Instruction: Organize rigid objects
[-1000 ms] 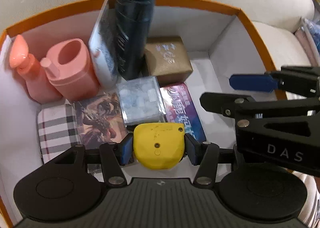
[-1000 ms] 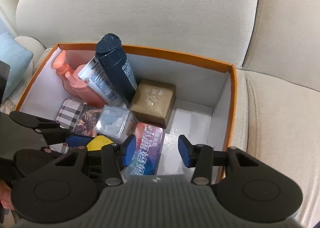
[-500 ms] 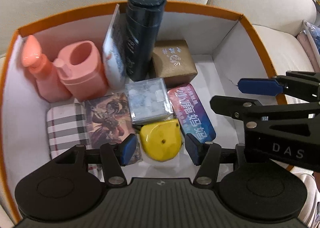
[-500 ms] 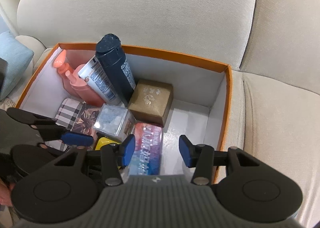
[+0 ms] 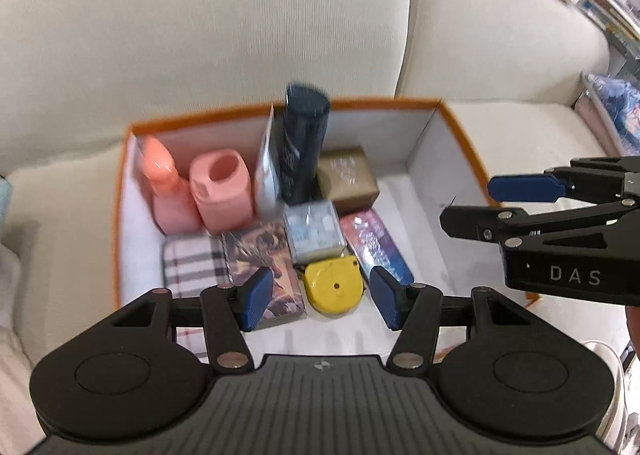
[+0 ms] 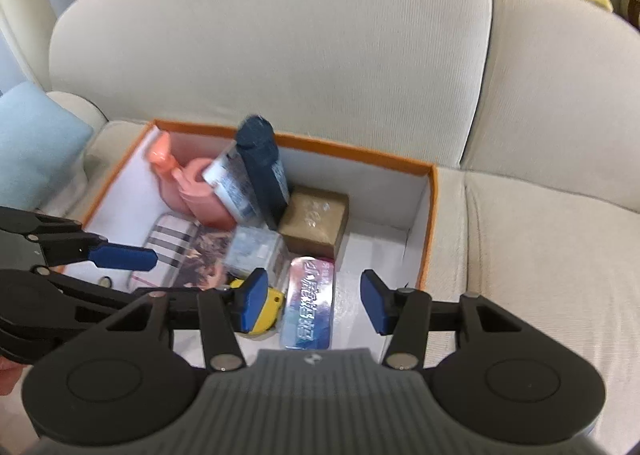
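Observation:
An orange-rimmed white box (image 5: pixel 460 127) sits on a beige sofa and holds the rigid objects. A yellow rounded case (image 5: pixel 330 287) lies flat on the box floor at the near side, between a picture-printed box (image 5: pixel 260 263) and a shiny pink-blue tin (image 5: pixel 374 247). My left gripper (image 5: pixel 320 301) hovers above the yellow case, open, touching nothing. My right gripper (image 6: pixel 310 301) hangs open over the tin (image 6: pixel 308 307) and the bare right part of the box, with nothing between its fingers. Its side shows in the left wrist view (image 5: pixel 468 202).
Also in the box are two pink bottles (image 5: pixel 222 191), a white tube (image 5: pixel 266 175), a tall dark blue bottle (image 5: pixel 304 147), a gold box (image 5: pixel 346 175), a clear box (image 5: pixel 314 231) and a plaid case (image 5: pixel 192 267). Sofa cushions surround it, with a light blue pillow (image 6: pixel 36 139) at left.
The left gripper let go of the yellow case, which now lies on the box floor, then rose and drew back. The right gripper also lifted away from the box.

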Demonstrator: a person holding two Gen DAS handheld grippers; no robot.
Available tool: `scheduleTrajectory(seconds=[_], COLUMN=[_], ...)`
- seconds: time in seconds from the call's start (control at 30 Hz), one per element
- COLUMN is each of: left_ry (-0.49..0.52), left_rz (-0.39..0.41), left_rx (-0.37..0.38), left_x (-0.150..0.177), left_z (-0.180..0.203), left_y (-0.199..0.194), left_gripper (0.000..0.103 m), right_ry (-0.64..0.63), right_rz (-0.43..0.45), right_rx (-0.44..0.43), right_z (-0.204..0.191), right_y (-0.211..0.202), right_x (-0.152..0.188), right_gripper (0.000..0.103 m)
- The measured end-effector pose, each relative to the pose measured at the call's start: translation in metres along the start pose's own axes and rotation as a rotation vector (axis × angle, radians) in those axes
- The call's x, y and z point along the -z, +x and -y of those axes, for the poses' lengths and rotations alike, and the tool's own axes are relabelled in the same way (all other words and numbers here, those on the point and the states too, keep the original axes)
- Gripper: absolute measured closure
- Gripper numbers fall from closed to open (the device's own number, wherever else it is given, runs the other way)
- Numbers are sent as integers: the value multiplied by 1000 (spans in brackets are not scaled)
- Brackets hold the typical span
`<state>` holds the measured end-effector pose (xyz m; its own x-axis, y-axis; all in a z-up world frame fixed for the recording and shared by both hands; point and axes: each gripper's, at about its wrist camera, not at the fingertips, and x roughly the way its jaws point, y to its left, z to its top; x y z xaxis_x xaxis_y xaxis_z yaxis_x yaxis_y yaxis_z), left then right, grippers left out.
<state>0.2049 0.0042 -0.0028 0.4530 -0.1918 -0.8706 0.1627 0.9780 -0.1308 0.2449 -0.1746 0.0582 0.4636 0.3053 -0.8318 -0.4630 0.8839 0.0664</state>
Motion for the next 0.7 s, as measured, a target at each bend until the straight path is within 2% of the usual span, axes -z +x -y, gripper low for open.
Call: scheduleTrajectory(seconds=[0.27,0.47,0.53,0.6,0.63,0.7], left_ry=[43,21,-4,-43,-61,-101], left_rz=[223,448,533,617,651,701], left_rx=[-35,-53,-69,-80,-76,-80], left_x=[-4,6,12,20,23,31], left_z=[18,17,13,6,3,-3], left_y=[-59,-104,-118,-130,-131,-132], left_gripper=[38,36,30,28,24,16], right_ry=[7,47,61,81,98,134], right_rz=[76,183,232,288,318,350], right_rx=[2,11,22,31,36,39], right_z=[-12,-19,-22,-25,-26,-28], right_y=[-49,-83,-94,-104,-108,-113], right_x=[11,20,24,28,30,34], right_gripper=[45,41,40,33,31,20])
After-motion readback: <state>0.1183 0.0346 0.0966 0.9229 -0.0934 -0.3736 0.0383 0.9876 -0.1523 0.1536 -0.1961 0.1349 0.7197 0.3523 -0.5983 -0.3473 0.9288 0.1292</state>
